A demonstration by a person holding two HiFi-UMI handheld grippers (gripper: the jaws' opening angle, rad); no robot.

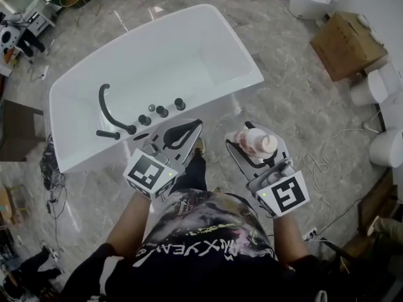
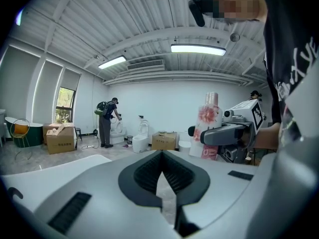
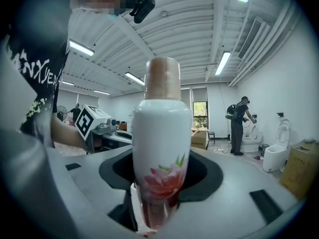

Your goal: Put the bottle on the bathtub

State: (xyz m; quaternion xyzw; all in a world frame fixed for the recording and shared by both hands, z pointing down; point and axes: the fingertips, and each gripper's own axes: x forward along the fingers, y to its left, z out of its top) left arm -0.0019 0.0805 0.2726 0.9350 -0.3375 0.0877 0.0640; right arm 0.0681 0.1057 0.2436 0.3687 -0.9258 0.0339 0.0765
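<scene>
Bottle [image 3: 162, 148] pinched in right gripper [image 1: 247, 134] — beside the bathtub [image 1: 220, 90] rim — left gripper [image 1: 196, 126] pressed together, empty.

White glossy bottle with flower print [image 3: 162, 133]: pink-red blossom, green leaves, peach-tan cap. White glossy rectangular bathtub [image 1: 214, 30]. Black curved faucet set [image 1: 108, 112]. Light-grey plastic left gripper [image 1: 189, 128] and light-grey plastic right gripper [image 1: 249, 137]: black ribbed pads, black-and-white square markers on cubes. Grey-beige veined marble floor [image 1: 296, 93]. Brown cardboard box [image 1: 345, 43]. Black T-shirt [image 1: 208, 231], white lettering, pale mottled print.
</scene>
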